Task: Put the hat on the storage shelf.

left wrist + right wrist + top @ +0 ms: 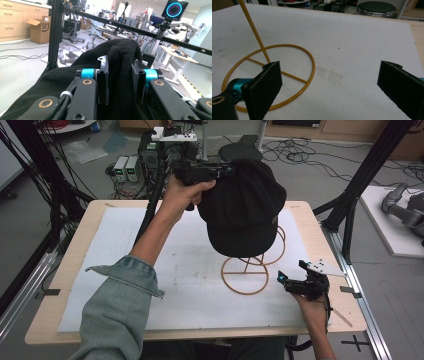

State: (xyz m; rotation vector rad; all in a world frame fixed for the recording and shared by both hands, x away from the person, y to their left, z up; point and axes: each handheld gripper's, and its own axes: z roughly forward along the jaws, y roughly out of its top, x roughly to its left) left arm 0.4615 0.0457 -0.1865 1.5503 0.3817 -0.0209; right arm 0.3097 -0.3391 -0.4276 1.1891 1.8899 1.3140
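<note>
A black cap (242, 205) hangs over the top of a thin gold wire stand (246, 276), whose ring base rests on the white mat. My left gripper (212, 171) is raised at the cap's far left edge and is shut on a fold of its black fabric (121, 75), pinched between both pads. My right gripper (292, 272) rests low near the table's right front, jaws wide open with nothing between them. In the right gripper view the stand's ring base (287, 47) and upright rod (253, 30) lie just beyond the left pad (265, 87).
A white mat (150, 270) covers most of the wooden table (45, 320). Black frame posts (360, 175) rise at the right and left rear. Cables, boxes and a round stool (240, 151) sit on the floor behind the table.
</note>
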